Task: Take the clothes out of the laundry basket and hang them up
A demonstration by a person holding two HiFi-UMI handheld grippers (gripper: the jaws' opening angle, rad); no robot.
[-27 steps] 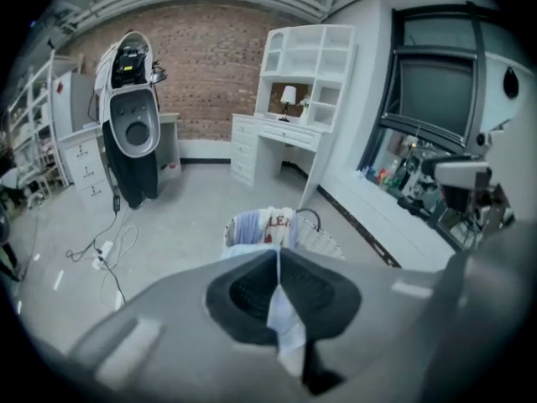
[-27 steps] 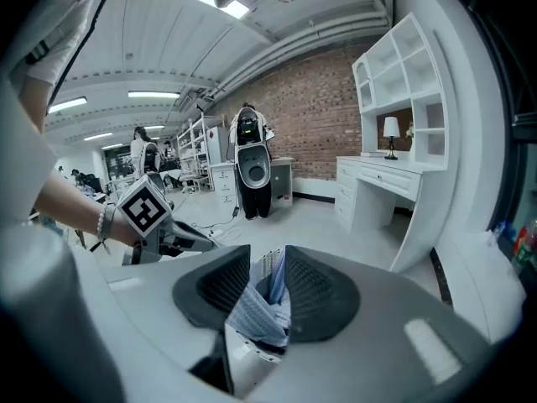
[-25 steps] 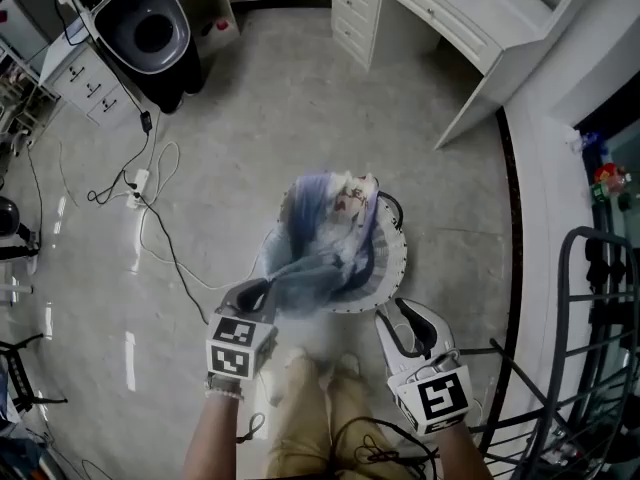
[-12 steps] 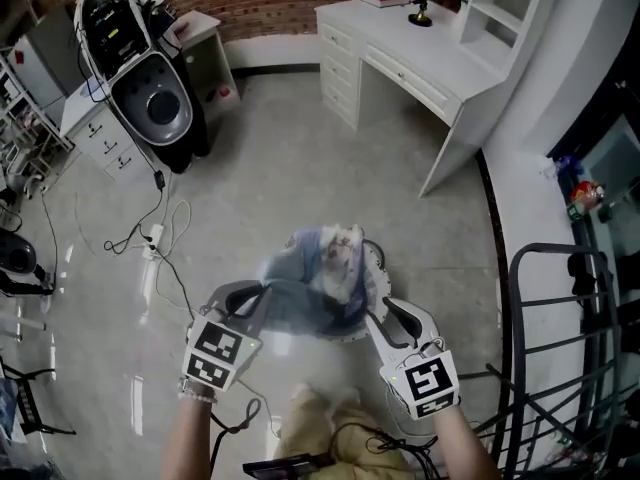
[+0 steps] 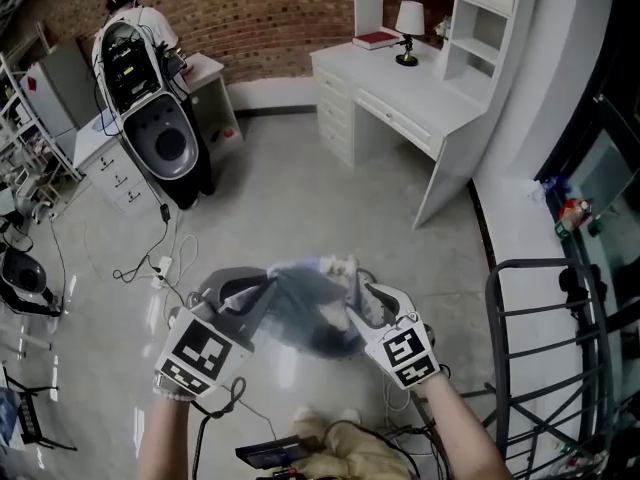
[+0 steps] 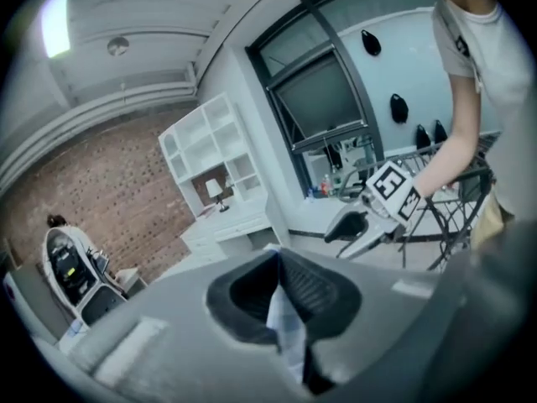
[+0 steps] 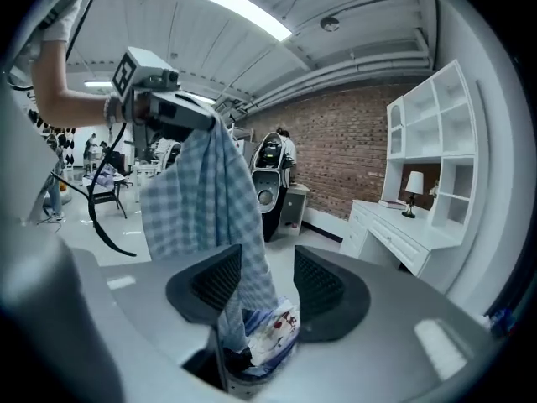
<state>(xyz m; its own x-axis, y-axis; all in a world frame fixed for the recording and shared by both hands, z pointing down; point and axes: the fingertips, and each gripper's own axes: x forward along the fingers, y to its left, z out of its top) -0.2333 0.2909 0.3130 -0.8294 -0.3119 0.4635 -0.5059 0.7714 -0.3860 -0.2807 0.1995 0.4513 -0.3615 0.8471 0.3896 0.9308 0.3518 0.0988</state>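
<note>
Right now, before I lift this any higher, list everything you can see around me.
checked cloth: one, blue and white, hanging from the left gripper
laundry basket: one, white, on the floor below, clothes inside
drying rack: one, black, at the right
desk: one, white, by the brick wall
lamp: one, white shade, on the desk
book: one, red, on the desk
machine: one, black and grey, far left
power strip: one, white, on the floor with cables
person: one, white top, behind the machine
left gripper: grey, shut on the checked cloth
right gripper: grey, jaws have just been opening; the cloth hangs in the gap, not pinched
</note>
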